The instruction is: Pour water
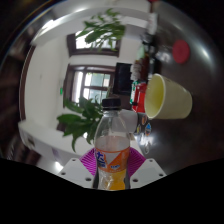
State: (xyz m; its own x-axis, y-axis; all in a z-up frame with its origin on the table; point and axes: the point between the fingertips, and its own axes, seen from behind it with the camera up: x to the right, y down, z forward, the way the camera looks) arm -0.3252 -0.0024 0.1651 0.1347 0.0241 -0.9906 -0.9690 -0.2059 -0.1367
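A clear plastic bottle (114,150) with an orange and blue label and a white cap stands upright between my gripper's (113,162) magenta pads (92,160). Both pads press against the bottle's labelled sides, so the fingers are shut on it. Orange liquid fills the bottle's lower part. A yellow cup (165,97) lies tilted, its mouth facing left, beyond the bottle and to the right. The bottle's cap sits lower than the cup and left of it, apart from it.
A leafy green plant (78,122) stands behind the bottle on the left. More foliage (103,32) hangs higher up. A dark screen (124,78) and a red object (180,51) lie farther back in the room.
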